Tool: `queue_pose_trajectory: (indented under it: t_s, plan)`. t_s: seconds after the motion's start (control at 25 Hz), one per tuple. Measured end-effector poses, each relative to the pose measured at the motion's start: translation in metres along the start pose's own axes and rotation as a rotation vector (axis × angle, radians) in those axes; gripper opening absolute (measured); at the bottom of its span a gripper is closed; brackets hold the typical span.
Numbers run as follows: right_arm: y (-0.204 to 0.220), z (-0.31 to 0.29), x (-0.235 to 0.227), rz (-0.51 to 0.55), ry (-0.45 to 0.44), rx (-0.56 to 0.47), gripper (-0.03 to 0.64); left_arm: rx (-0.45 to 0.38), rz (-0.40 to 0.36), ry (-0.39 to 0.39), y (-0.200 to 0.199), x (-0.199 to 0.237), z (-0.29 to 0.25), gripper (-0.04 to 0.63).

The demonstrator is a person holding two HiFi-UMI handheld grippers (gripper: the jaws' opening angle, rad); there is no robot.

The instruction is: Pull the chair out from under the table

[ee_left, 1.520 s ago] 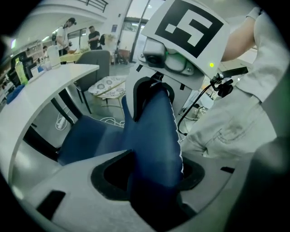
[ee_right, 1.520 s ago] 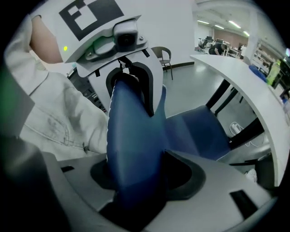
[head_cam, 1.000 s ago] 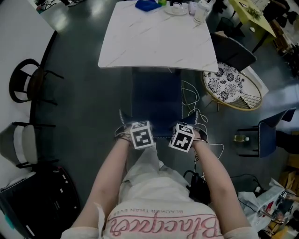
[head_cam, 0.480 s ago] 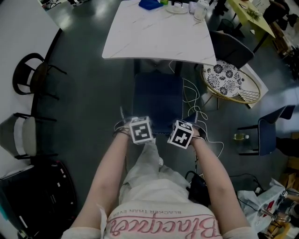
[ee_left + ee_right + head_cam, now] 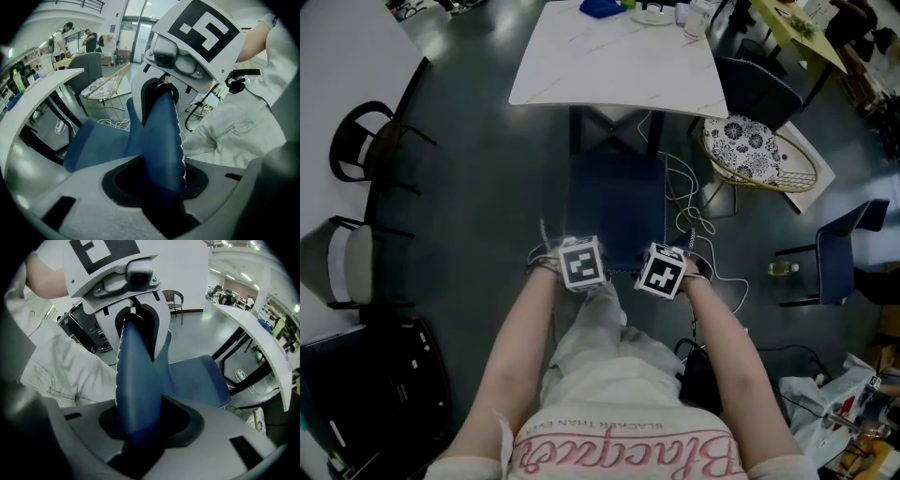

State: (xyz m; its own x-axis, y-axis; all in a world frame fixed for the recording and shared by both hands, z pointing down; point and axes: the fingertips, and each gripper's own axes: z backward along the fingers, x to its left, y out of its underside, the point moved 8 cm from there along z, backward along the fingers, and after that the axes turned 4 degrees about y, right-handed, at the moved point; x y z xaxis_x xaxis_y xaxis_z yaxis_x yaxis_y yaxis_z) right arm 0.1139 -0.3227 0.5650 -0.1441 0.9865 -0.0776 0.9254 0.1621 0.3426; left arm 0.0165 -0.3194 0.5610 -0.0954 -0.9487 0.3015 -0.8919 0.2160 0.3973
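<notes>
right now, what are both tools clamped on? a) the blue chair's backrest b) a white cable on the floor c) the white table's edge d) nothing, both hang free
a: the gripper views show the blue chair's backrest pinched between the jaws of the left tool and of the right tool; the left jaws have just been closing a little further on it.
</notes>
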Motion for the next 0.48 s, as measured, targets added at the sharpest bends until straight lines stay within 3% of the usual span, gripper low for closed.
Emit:
queue_pose_trajectory:
  t_s: [0.48]
  plan:
    - [0.018,0.003,0.083,0.015,-0.004,-0.001,0.137,0.013,0.004,0.005,0.013,-0.084,-0.020,0.146]
